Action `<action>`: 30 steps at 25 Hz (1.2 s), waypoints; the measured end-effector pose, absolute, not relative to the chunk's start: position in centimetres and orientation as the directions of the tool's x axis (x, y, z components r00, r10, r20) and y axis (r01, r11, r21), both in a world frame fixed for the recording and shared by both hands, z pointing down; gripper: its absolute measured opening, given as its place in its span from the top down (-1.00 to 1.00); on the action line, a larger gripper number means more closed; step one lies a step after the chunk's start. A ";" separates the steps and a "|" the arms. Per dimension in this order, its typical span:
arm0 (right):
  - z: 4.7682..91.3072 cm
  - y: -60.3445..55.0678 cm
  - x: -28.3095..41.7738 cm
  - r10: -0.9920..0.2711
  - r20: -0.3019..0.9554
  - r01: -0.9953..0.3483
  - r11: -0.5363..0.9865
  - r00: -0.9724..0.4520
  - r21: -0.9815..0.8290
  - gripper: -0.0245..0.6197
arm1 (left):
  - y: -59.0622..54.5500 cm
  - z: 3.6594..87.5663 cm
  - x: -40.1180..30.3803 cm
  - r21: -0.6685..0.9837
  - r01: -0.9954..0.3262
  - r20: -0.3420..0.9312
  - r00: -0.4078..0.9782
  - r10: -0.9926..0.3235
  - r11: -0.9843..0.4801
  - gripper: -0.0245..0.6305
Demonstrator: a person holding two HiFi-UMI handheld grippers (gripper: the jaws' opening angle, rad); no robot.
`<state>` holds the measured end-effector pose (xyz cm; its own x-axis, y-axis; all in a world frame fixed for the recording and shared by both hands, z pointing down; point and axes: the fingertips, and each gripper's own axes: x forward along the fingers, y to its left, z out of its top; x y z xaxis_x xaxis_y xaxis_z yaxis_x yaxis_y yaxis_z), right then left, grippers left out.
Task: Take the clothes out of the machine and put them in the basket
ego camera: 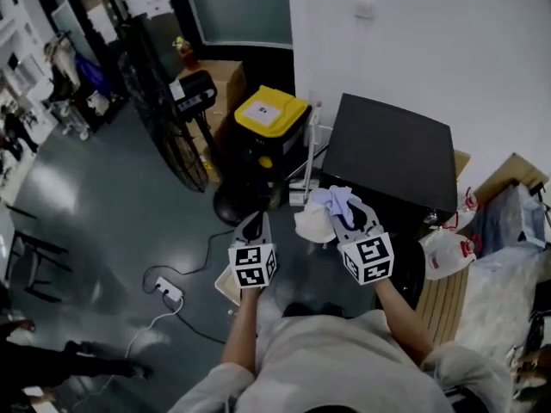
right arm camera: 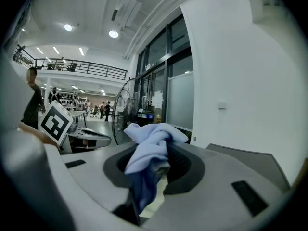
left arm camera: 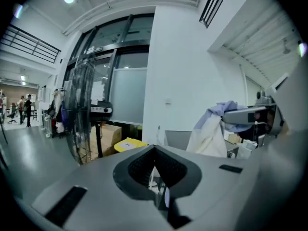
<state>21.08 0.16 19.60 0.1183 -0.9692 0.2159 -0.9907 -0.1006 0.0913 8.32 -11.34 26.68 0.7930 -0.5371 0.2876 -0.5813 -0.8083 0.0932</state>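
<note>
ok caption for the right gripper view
Right gripper shut on a light blue cloth, with a fan behind.

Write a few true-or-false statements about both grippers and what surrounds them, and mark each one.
1. The right gripper is shut on a light blue cloth. True.
2. The left gripper holds clothing too. False: its jaws are together with nothing between them.
3. A yellow-lidded bin stands beside the black box. True.
4. The power strip lies on top of the black box. False: it lies on the floor.
</note>
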 end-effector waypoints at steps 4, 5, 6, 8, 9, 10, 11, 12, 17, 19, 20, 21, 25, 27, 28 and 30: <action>19.6 -4.0 16.3 -0.976 0.218 -0.995 0.043 -0.023 0.087 0.58 | -13.4 27.0 2.0 0.100 -0.693 0.298 0.706 -0.643 -0.714 0.87; 19.6 -4.9 15.1 -0.974 0.217 -0.993 0.077 -0.057 0.086 0.58 | -13.8 27.1 0.3 0.099 -0.719 0.302 0.680 -0.668 -0.688 0.87; 19.6 -5.8 13.8 -0.972 0.216 -0.990 0.110 -0.089 0.085 0.58 | -14.1 27.2 -1.4 0.098 -0.743 0.306 0.655 -0.691 -0.662 0.87; 19.8 -7.3 11.2 -0.964 0.216 -0.981 0.174 -0.153 0.082 0.58 | -14.5 27.7 -5.1 0.095 -0.791 0.313 0.601 -0.736 -0.605 0.87; 19.9 -8.1 9.9 -0.959 0.217 -0.975 0.206 -0.185 0.079 0.58 | -14.7 27.9 -7.0 0.092 -0.813 0.316 0.571 -0.757 -0.575 0.87; 19.9 -8.8 8.6 -0.952 0.216 -0.968 0.238 -0.217 0.076 0.58 | -14.8 28.0 -8.8 0.089 -0.834 0.320 0.541 -0.777 -0.544 0.87; 20.0 -9.5 7.3 -0.945 0.214 -0.961 0.268 -0.248 0.072 0.58 | -14.8 28.0 -10.5 0.086 -0.854 0.325 0.511 -0.796 -0.513 0.87; 20.0 -10.1 6.0 -0.936 0.213 -0.952 0.299 -0.279 0.067 0.58 | -14.7 28.0 -12.3 0.083 -0.872 0.330 0.480 -0.813 -0.482 0.87; 20.7 -12.2 -0.6 -0.877 0.222 -0.894 0.446 -0.426 0.042 0.58 | -13.2 29.0 -20.0 0.073 -0.940 0.355 0.336 -0.872 -0.332 0.87; 20.9 -12.7 -3.1 -0.853 0.221 -0.870 0.491 -0.473 0.035 0.58 | -12.6 29.4 -22.2 0.071 -0.955 0.362 0.294 -0.885 -0.289 0.87; 21.0 -13.1 -4.2 -0.842 0.220 -0.859 0.511 -0.493 0.031 0.58 | -12.5 29.6 -23.2 0.070 -0.960 0.365 0.277 -0.889 -0.270 0.87; 21.2 -13.4 -5.4 -0.831 0.220 -0.848 0.529 -0.511 0.026 0.58 | -12.3 29.9 -24.0 0.071 -0.965 0.369 0.261 -0.892 -0.253 0.87; 22.5 -14.0 -9.7 -0.778 0.236 -0.801 0.599 -0.582 -0.002 0.58 | -11.2 31.4 -26.9 0.082 -0.979 0.397 0.202 -0.895 -0.185 0.87; 23.6 -14.3 -11.4 -0.754 0.250 -0.781 0.624 -0.607 -0.016 0.58 | -11.1 32.4 -28.0 0.088 -0.983 0.409 0.183 -0.894 -0.161 0.87; 24.2 -14.4 -12.3 -0.744 0.258 -0.774 0.633 -0.616 -0.021 0.58 | -11.1 32.8 -28.4 0.092 -0.984 0.412 0.177 -0.894 -0.153 0.87; 25.5 -14.7 -13.9 -0.726 0.276 -0.761 0.647 -0.629 -0.033 0.58 | -11.3 33.6 -29.4 0.101 -0.985 0.420 0.168 -0.892 -0.138 0.87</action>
<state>-13.89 -14.73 25.48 -0.6294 -0.7262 0.2765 -0.7614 0.6475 -0.0325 -29.44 -11.31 33.59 0.1682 -0.8920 0.4196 -0.9852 -0.1384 0.1008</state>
